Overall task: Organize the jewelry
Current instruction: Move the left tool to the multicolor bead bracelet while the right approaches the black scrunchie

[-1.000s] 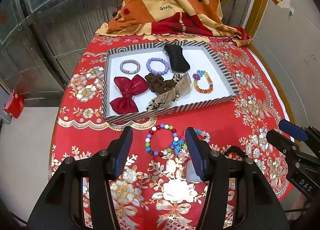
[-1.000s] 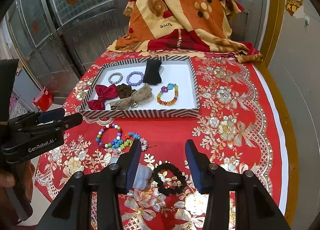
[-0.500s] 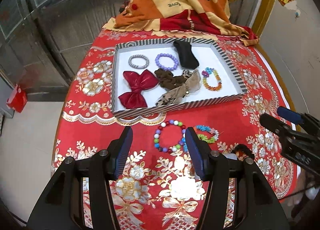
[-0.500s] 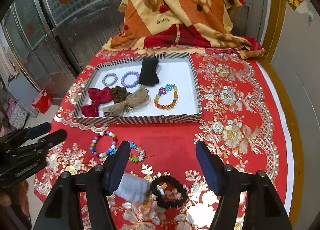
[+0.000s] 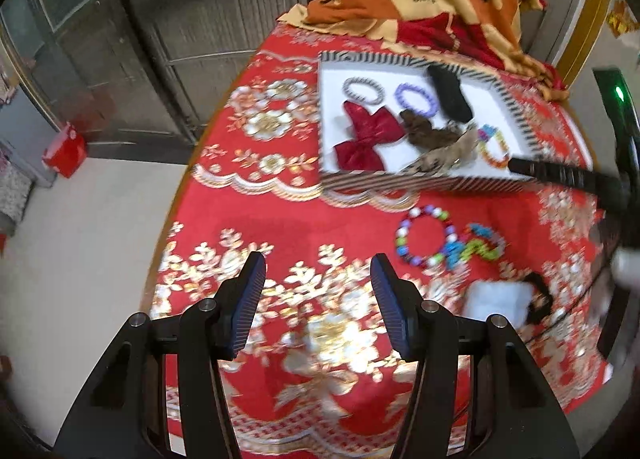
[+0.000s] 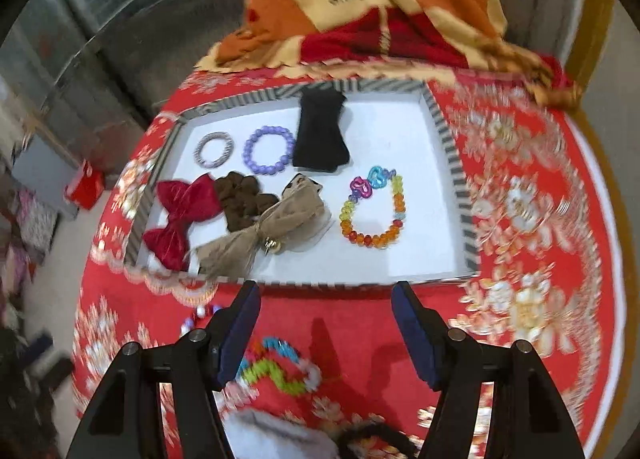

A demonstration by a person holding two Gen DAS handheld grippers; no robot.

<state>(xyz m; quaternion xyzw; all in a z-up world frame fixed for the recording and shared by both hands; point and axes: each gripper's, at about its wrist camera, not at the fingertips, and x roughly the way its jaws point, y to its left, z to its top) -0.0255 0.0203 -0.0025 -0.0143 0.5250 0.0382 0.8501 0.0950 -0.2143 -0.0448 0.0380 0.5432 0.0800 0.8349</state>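
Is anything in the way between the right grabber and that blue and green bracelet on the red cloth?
Nothing visible blocks it. The right gripper is open, and the blue and green bracelet lies on the tablecloth just below its fingers, on the near side of the striped tray.

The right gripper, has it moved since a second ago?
Yes. The right gripper has gone forward toward the striped tray: its fingertips now sit at the tray's near wall, and the black scrunchie earlier between them lies low behind.
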